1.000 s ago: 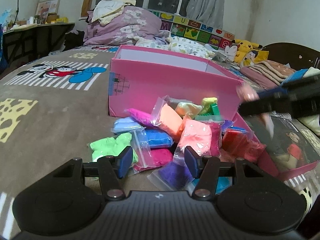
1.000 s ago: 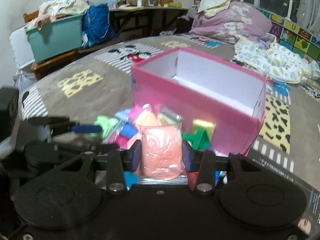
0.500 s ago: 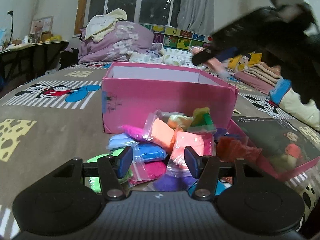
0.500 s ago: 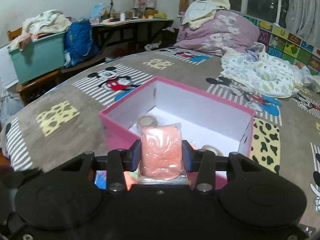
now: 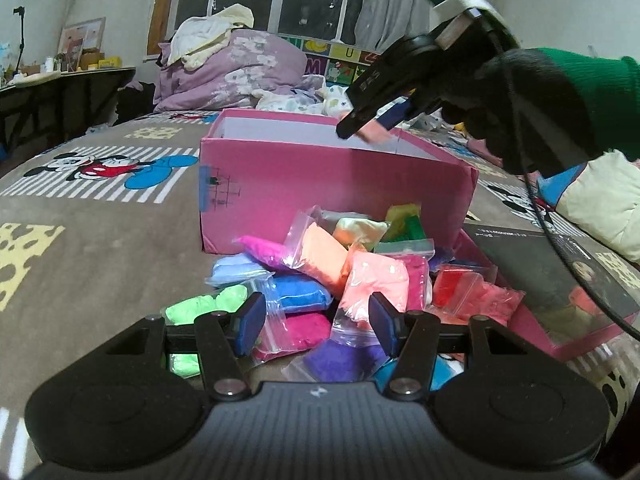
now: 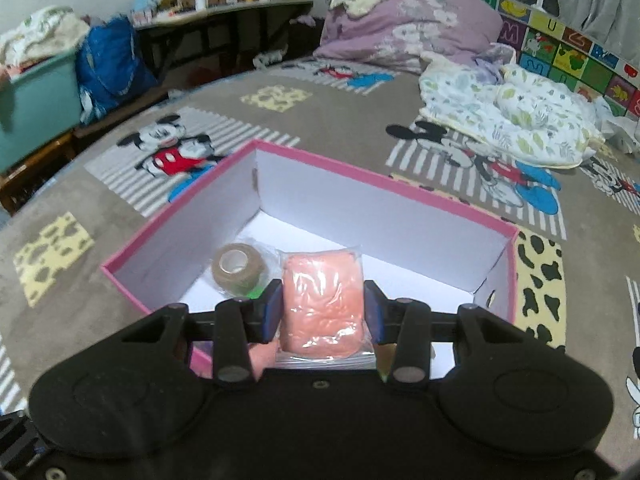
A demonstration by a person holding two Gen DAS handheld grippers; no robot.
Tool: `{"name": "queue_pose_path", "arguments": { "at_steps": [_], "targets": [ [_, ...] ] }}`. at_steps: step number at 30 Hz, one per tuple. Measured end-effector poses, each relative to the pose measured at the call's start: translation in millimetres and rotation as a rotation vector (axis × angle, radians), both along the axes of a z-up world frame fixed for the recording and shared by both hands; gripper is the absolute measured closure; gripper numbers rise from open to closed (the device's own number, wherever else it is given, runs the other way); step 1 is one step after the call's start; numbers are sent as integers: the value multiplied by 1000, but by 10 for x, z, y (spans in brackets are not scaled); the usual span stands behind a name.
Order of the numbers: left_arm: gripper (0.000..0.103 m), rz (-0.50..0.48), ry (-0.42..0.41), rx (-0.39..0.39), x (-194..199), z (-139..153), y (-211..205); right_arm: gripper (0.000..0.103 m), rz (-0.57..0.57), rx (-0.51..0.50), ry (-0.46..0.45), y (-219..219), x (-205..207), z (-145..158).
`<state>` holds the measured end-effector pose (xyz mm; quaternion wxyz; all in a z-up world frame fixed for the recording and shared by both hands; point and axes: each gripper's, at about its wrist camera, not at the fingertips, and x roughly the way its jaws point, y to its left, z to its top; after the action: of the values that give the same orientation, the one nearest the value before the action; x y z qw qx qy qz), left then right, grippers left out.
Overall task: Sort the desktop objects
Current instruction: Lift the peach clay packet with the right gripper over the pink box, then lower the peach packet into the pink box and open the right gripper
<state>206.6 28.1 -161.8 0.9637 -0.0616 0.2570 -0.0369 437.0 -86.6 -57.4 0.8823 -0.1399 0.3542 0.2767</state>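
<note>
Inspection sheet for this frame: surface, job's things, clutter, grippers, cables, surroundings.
Surface: cartoon-print bedspread.
Job's things: pink box, open, holds a tan tape roll; pile of coloured clay bags in front of it.
Clutter: box lid beside the pile.
Grippers: left gripper open, empty, above the pile; right gripper shut on a salmon clay bag over the box.
Cables: black cable hanging from the right hand.
Surroundings: purple quilt, desk, window.
</note>
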Motion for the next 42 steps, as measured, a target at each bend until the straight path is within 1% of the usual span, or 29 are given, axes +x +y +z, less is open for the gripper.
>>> {"name": "queue_pose_path", "arguments": {
  "at_steps": [8,14,21,26,31,36,38,42],
  "targets": [
    [48,-8,10,-12,27,-28,5,61,-1,-88,55,160,222,-210],
    [48,-11,19,-22,48,-40,15,61,-5,-133,98,246,361,-355],
    [48,-13,27,-32,72,-53,28,61,-8,-160,148,273,499,-480],
    [48,-13,32,-35,85,-60,33,61,-8,-171,180,290,563,-502],
    [48,-14,36,-37,92,-71,36,60,-9,-178,188,300,575,-505],
    [48,-17,37,-31,92,-73,27,52,-13,-166,182,285,546,-480],
    [48,-17,37,-28,93,-75,26,44,-19,-159,173,273,531,-463],
    [48,-18,37,-22,93,-76,21,43,-33,-136,141,214,485,-386]
  ]
}}
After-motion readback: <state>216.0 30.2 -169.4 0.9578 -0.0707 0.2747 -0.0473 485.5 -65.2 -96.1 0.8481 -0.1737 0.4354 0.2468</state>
